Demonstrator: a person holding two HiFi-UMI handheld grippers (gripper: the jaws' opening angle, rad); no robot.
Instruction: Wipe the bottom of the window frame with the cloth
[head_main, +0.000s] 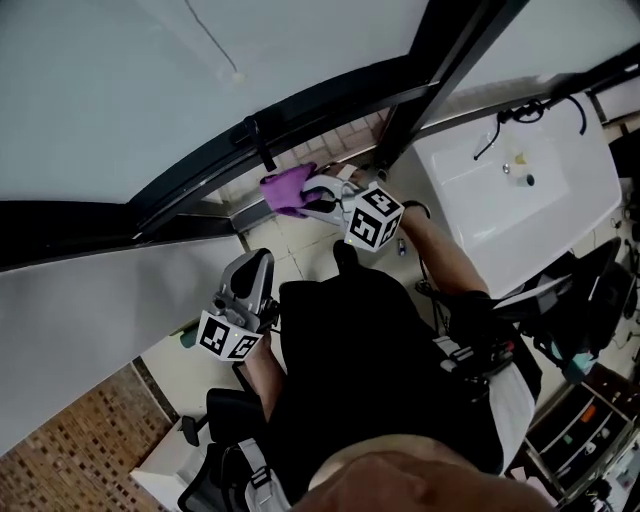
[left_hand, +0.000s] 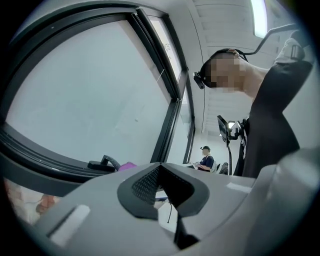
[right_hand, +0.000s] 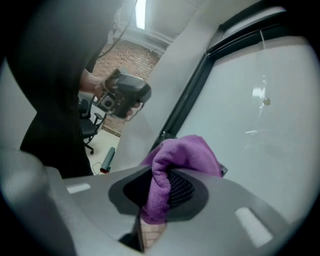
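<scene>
The purple cloth (head_main: 288, 188) lies bunched against the dark bottom rail of the window frame (head_main: 200, 180), just under the black window handle (head_main: 255, 138). My right gripper (head_main: 318, 196) is shut on the cloth (right_hand: 182, 155), which bulges out over its pads (right_hand: 181, 189) toward the glass. My left gripper (head_main: 245, 285) hangs lower and nearer me, away from the frame, its jaws shut with nothing between them. In the left gripper view the jaws (left_hand: 161, 172) point up at the pane, and a bit of the cloth (left_hand: 127, 165) shows beside the handle (left_hand: 102, 162).
A vertical dark mullion (head_main: 440, 70) rises right of the cloth. A white basin with a tap (head_main: 520, 190) stands to the right, and tiled sill lies below the rail. A brick wall (head_main: 80, 430) and an office chair (head_main: 215, 420) are lower left. A seated person (left_hand: 206, 160) is far off.
</scene>
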